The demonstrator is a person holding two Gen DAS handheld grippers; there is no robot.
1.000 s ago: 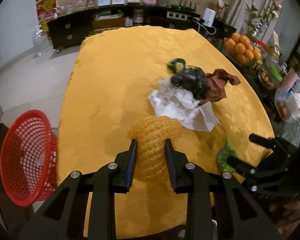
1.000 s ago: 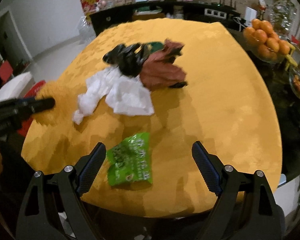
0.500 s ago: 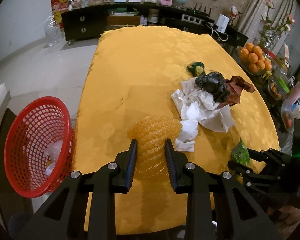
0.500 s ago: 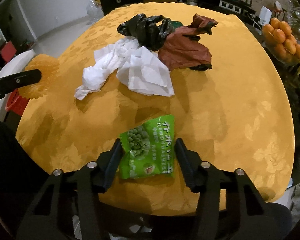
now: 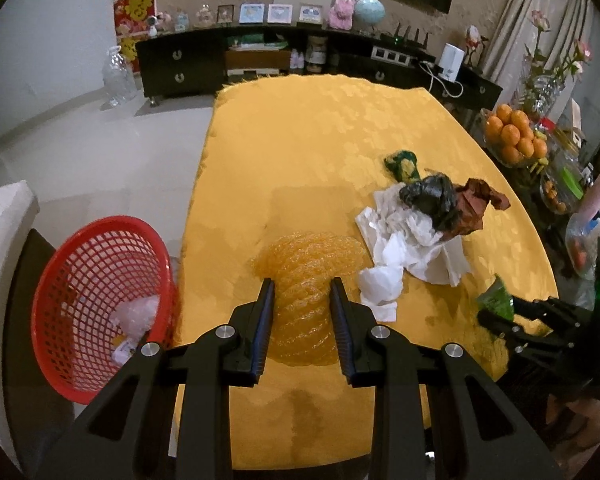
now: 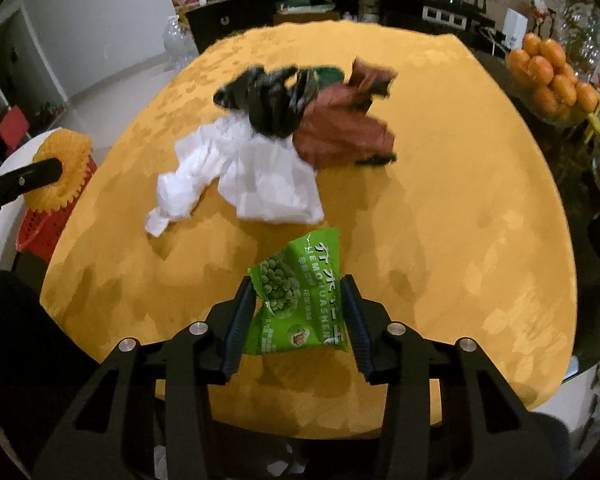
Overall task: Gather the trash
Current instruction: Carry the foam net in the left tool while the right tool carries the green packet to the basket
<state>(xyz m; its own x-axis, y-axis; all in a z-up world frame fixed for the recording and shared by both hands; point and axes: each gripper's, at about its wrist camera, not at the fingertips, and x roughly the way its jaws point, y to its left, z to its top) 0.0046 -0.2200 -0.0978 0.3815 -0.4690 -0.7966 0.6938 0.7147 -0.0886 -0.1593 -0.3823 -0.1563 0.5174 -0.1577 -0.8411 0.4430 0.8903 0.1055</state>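
**Both tongs loaded, basket waiting off the left edge**

Yellow cloth covers the whole table [image 5: 308, 136], a dark sideboard runs along the back wall, and we have trash in both tongs at once. The left tongs [image 5: 302, 304] are pinching an orange foam net [image 5: 306, 280], squeezed at its waist so the frilly top flares out ahead of the jaws. That narrow grip makes sense: the net is springy and would likely pop free if held loosely.

Left of those tongs and lower down, beside the table edge, sits the red basket [image 5: 100, 312], mouth tilted toward the table, with some pale scraps already in it. A handy spot, I'd say, for a short swing and a drop.

Over to the right tongs [image 6: 298, 308]: the jaws have just been closing, and the green snack packet [image 6: 300, 300] is between them, its sides crumpling where the pads press in. Looks like a firm hold, gripped across the packet's width because a flat packet gives little to grab from above.

Ahead of both tongs, further up the table, the rest waits in a pile: white tissue [image 6: 260, 176], a black bag [image 6: 272, 100] on top, brown paper [image 6: 344, 132] touching it on the right, and a small green scrap [image 5: 402, 164] just beyond. A bowl of oranges [image 5: 514, 136] stands off to the right, not trash.
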